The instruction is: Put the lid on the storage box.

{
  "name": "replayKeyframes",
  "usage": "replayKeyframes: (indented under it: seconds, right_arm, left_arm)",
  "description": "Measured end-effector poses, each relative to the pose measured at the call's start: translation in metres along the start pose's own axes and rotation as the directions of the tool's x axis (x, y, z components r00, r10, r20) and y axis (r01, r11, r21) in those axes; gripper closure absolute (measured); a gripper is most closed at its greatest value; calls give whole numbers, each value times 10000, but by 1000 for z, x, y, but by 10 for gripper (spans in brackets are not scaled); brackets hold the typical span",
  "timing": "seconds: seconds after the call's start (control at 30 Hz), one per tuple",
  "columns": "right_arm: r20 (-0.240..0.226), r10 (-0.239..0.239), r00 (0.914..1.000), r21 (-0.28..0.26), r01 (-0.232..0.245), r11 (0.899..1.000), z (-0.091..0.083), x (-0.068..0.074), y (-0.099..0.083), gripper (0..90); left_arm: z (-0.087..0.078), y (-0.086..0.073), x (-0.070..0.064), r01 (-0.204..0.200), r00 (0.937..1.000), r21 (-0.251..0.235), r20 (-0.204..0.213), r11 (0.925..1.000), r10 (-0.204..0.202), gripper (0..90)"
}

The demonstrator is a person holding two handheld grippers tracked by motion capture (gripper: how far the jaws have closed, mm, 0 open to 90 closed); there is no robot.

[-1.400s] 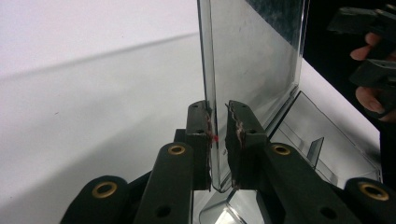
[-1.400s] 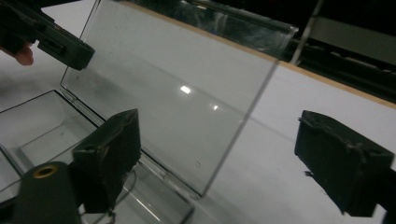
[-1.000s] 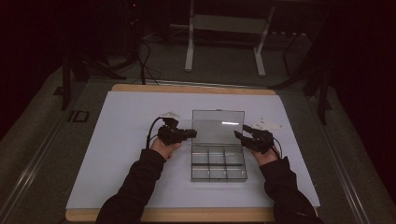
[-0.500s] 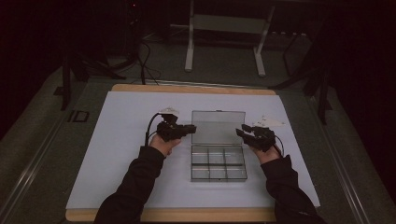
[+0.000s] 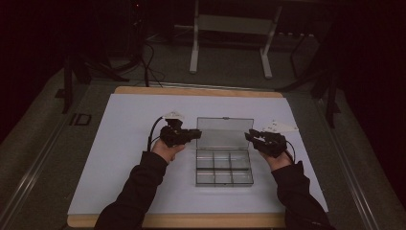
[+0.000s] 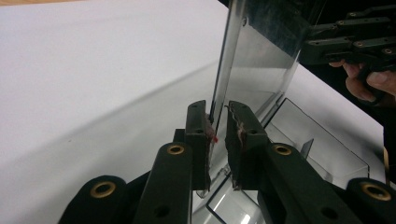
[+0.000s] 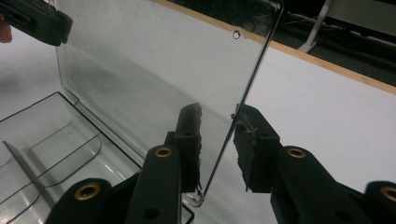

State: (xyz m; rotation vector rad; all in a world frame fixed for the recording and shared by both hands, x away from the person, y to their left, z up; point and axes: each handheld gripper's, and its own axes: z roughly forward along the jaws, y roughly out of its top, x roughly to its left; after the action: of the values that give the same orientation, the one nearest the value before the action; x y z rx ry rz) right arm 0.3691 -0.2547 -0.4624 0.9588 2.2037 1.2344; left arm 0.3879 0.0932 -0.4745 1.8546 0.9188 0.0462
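Note:
A clear plastic compartment box (image 5: 224,168) lies on the white sheet, its lid (image 5: 224,133) standing upright at the back. My left gripper (image 5: 195,134) is at the lid's left edge. In the left gripper view that gripper (image 6: 218,126) is shut on the lid (image 6: 261,51), whose thin edge runs up between the pads. My right gripper (image 5: 250,135) is at the lid's right edge. In the right gripper view its jaws (image 7: 217,126) stand open on either side of the lid (image 7: 154,60). The compartments look empty.
A white sheet (image 5: 119,158) covers the wooden table (image 5: 191,90), with free room left and right of the box. A white frame's legs (image 5: 194,48) stand on the floor beyond the table's far edge. The surroundings are dark.
Both hands have shifted slightly toward the back of the table with the lid between them. The box base has stayed in place.

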Motion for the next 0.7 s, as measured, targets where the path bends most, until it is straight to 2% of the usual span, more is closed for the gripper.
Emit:
replayKeyframes:
  seconds: [0.17,0.27,0.37,0.53,0.7]
  right_arm:
    - [-91,-98,9999,-107,97,9999,-6,3,-2,719]
    - [-123,-257,9996,-128,256,9996,-12,7,-5,719]
    - [-263,-360,9990,-211,355,9991,-18,10,-9,719]
    - [-428,-734,9964,-240,724,9971,-26,15,-14,718]
    - [-625,-852,9944,-300,834,9961,-32,18,-20,725]
  left_arm:
    - [-5,-3,-6,-221,9998,-5,9,9998,221,778]
    - [-9,-6,-11,-458,9989,148,-99,9988,460,775]
    - [-13,-9,-14,-561,9984,245,-37,9981,563,781]
    - [-17,-15,-21,-905,9959,446,-19,9949,907,781]
    - [-20,-22,-29,-1185,9928,630,-84,9910,1192,777]
